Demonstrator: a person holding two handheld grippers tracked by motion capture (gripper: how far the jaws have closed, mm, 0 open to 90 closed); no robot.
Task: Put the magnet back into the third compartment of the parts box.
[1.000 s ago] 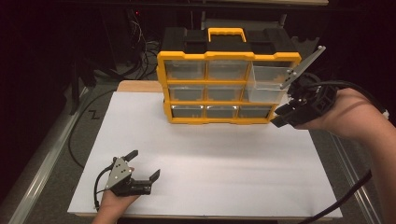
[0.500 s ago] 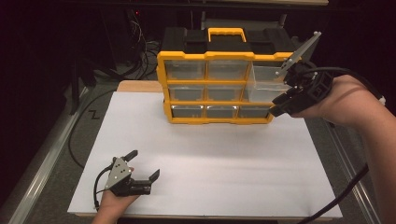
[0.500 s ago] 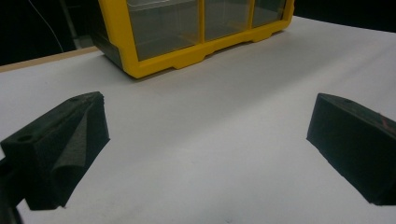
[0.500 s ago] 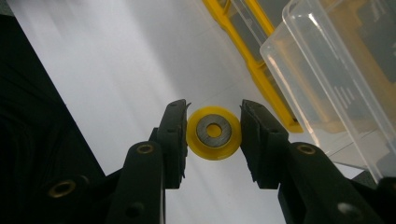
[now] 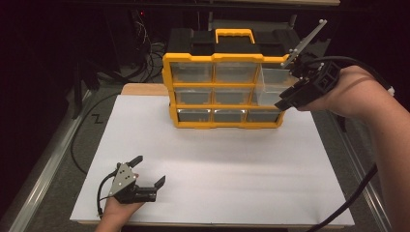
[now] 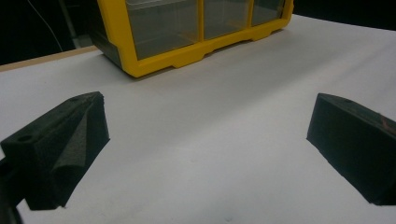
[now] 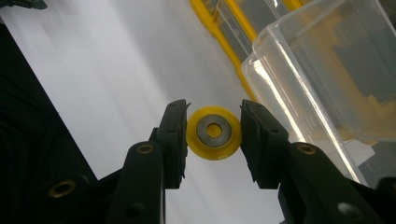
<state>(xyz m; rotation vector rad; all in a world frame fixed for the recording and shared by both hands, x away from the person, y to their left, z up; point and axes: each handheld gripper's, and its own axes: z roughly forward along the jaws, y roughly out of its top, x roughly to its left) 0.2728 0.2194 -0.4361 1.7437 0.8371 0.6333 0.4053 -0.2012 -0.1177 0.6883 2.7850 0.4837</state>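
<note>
From above, the left gripper [image 5: 149, 171] lay low on the white bench [image 5: 232, 183], jaws spread wide. The right gripper [image 5: 285, 102] was raised at the yellow drawer cabinet [image 5: 222, 92], beside a pulled-out clear drawer [image 5: 270, 89]. The left gripper view showed nothing between its jaws. In the right gripper view, the jaws pinched a small yellow wheel [image 7: 214, 132] beside the drawer

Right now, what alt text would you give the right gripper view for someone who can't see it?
A yellow disc with a grey metal centre sits between the two black jaws of the hand-held gripper. A clear drawer juts from a yellow organizer at upper right, over a white table.
</note>
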